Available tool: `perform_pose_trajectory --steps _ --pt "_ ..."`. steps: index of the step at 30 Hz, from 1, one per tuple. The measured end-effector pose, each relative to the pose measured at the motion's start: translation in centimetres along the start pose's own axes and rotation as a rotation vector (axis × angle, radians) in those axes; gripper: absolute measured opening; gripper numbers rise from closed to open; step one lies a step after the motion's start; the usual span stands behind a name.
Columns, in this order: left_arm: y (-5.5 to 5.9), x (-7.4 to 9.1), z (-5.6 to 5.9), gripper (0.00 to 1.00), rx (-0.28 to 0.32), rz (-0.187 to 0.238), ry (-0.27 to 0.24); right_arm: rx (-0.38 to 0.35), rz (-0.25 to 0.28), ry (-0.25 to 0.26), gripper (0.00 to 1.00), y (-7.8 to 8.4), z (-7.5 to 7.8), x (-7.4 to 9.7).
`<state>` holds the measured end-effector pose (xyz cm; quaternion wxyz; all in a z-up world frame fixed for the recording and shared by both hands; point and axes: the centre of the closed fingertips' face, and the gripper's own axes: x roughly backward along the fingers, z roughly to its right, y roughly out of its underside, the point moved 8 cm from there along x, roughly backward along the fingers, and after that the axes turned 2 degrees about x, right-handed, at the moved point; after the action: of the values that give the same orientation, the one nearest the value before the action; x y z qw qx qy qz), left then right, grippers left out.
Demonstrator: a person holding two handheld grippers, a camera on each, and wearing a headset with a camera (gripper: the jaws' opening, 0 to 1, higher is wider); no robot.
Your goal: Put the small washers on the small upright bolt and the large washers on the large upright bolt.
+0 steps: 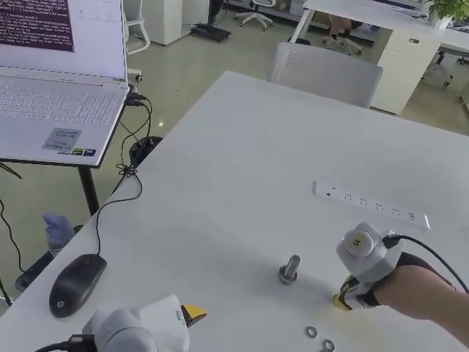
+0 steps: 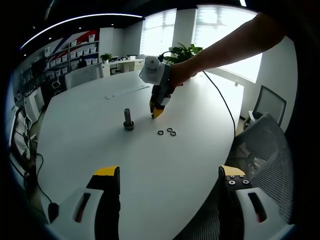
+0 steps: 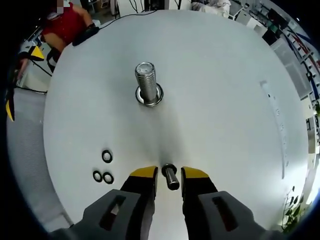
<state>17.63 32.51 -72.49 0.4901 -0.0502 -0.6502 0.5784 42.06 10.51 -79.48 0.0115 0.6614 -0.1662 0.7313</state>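
white bench [image 1: 242, 147] in the head view carries the large upright bolt [image 1: 290, 268], small washers [image 1: 319, 338] lying loose nearby and the right gripper [image 1: 341, 301] low beside them. in the left gripper view, the left gripper [image 2: 169, 173] has its jaws spread and empty. in the right gripper view, jaws flank the small bolt [image 3: 170, 176]; whether they pinch it, i cannot tell. no washer looks threaded yet; next comes a fine pinch on one flat ring.

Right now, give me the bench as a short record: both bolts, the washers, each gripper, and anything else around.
large bolt: upright, mid-table
small bolt: upright, between the right gripper's jaws
washers: three, loose and flat on the table, on neither bolt
right gripper: tips down at the table, jaws close on either side of the small bolt, grip unclear
left gripper: open, empty
other: power strip, mouse, laptop
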Motion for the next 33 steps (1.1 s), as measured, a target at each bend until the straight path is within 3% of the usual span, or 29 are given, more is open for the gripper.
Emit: perform_pose_trajectory --steps 5,27,33 --pt "0.1 0.1 0.1 0.80 0.001 0.003 -0.002 0.008 -0.011 -0.012 0.27 0.2 -0.1 -0.2" --pt "-0.7 0.9 -0.2 0.80 -0.028 0.008 0.000 0.008 0.020 0.012 0.26 0.1 0.3 2.5" --pt "-0.4 0.9 0.0 0.79 -0.033 0.001 0.004 0.006 0.032 0.014 0.26 -0.1 0.1 3.6"
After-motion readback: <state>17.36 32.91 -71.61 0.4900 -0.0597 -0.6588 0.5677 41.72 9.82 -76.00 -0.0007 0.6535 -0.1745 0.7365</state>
